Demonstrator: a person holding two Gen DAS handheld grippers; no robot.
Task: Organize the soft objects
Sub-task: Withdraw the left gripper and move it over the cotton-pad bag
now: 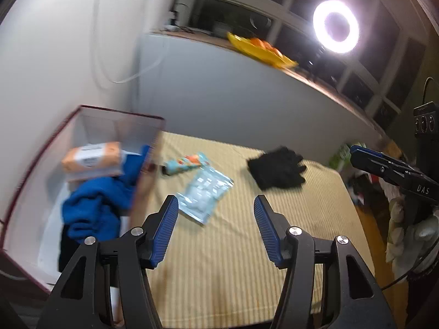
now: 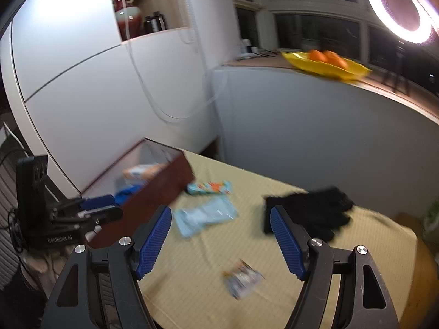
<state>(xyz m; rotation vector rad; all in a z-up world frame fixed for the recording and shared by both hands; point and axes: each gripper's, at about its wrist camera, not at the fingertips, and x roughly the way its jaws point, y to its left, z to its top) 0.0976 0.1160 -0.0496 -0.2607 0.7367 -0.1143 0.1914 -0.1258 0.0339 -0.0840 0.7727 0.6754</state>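
The box (image 1: 82, 126) at 9 o'clock already holds a blue cloth (image 1: 96, 200) and an orange pack (image 1: 92, 157). Left gripper (image 1: 215, 208) and right gripper (image 2: 221, 224) are spread, empty. The black glove (image 1: 277, 168) at 1 o'clock and the clear pouch (image 1: 204, 192) remain on the table.

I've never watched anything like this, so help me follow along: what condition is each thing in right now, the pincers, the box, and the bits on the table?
Left gripper: open, empty.
Right gripper: open, empty.
Box: open-topped, partly filled.
Blue cloth: crumpled inside the box.
Orange pack: inside the box.
Black glove: lying on the tablecloth.
Pale blue packet: flat on the tablecloth.
Patterned tube: lying beside the box.
Ring light: on.
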